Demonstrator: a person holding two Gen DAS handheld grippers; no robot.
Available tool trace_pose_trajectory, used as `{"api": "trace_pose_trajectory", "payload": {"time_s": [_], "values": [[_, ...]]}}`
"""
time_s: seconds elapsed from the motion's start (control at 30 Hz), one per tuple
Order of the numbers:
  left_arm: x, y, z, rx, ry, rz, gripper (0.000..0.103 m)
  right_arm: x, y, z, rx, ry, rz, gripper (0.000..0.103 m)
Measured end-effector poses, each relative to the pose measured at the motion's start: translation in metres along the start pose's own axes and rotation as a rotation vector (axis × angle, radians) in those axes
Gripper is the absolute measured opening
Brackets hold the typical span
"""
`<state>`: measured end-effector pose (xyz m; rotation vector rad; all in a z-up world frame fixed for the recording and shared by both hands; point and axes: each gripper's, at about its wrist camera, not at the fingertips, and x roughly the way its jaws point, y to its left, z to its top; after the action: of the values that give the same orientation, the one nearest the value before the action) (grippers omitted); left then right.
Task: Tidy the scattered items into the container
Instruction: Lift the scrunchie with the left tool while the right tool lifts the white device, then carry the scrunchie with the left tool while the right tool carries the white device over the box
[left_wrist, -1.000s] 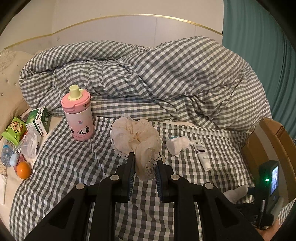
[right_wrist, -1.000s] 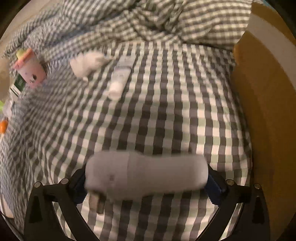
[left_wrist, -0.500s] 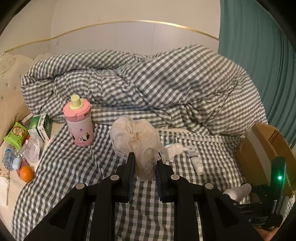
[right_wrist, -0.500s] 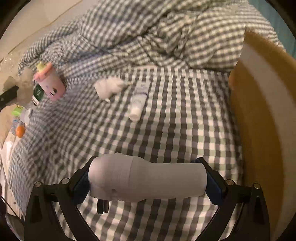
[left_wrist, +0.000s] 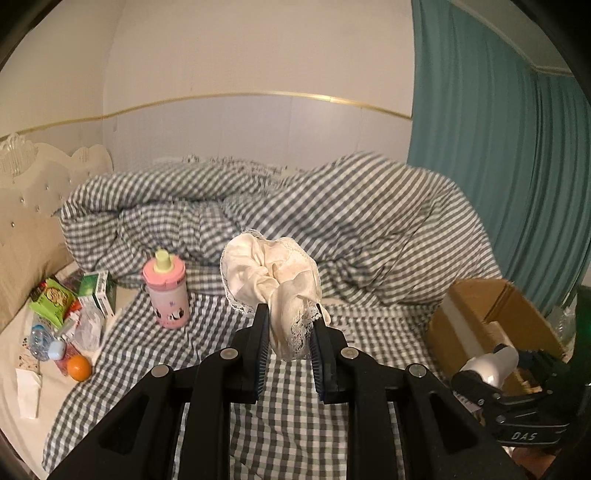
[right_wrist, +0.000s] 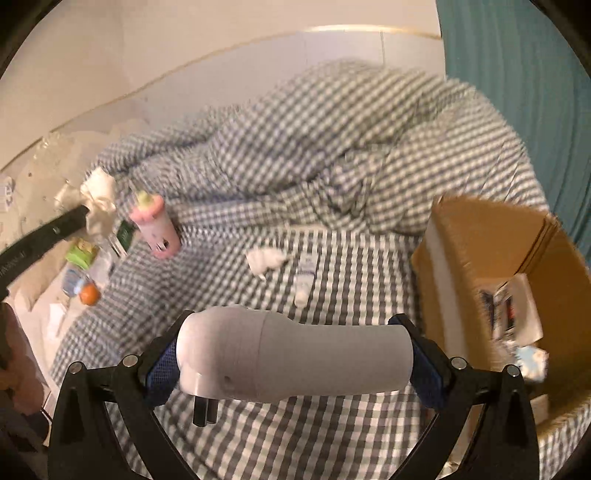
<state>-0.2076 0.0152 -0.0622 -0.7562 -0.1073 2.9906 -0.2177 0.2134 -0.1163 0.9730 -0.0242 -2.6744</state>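
Observation:
My left gripper (left_wrist: 290, 332) is shut on a cream lace-trimmed scrunchie (left_wrist: 271, 273), held up above the checked bedsheet (left_wrist: 288, 417). My right gripper (right_wrist: 293, 363) is shut on a white cylindrical plug adapter (right_wrist: 291, 356) that lies crosswise between the pads, black prongs pointing down. The cardboard box (right_wrist: 491, 240) sits at the right with a few items inside. In the left wrist view the box (left_wrist: 476, 310) is at the right, with the right gripper (left_wrist: 491, 365) and adapter in front of it. In the right wrist view the left gripper (right_wrist: 86, 218) and scrunchie (right_wrist: 98, 192) appear far left.
A pink bottle (left_wrist: 166, 295), a green carton (left_wrist: 98, 295), snack packs (left_wrist: 51, 302), a small water bottle (left_wrist: 38, 338) and an orange (left_wrist: 78, 367) lie at the left. A crumpled tissue (right_wrist: 264, 258) and a white tube (right_wrist: 304, 278) rest mid-bed. A bunched checked duvet (left_wrist: 332, 221) fills the back; teal curtain (left_wrist: 498, 166) at right.
Both grippers have risen off the bed with their loads. The scrunchie now hangs clear of the sheet. More of the wall and the box interior has come into view.

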Motion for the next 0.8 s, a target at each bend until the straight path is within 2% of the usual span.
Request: {"api": "trace_pose_trajectory", "payload": {"time_s": [0.37,0.8], "values": [[-0.059,-0.027,0.012,0.018,-0.085,-0.044,0.021,-0.099,-0.006,0.015,-0.017,-0.173,-0.035,0.101],[-0.085,-0.082,0.018,0.064,-0.119,-0.134,0.021,-0.159,-0.036,0.011,0.016,-0.256,-0.098,0.101]]}}
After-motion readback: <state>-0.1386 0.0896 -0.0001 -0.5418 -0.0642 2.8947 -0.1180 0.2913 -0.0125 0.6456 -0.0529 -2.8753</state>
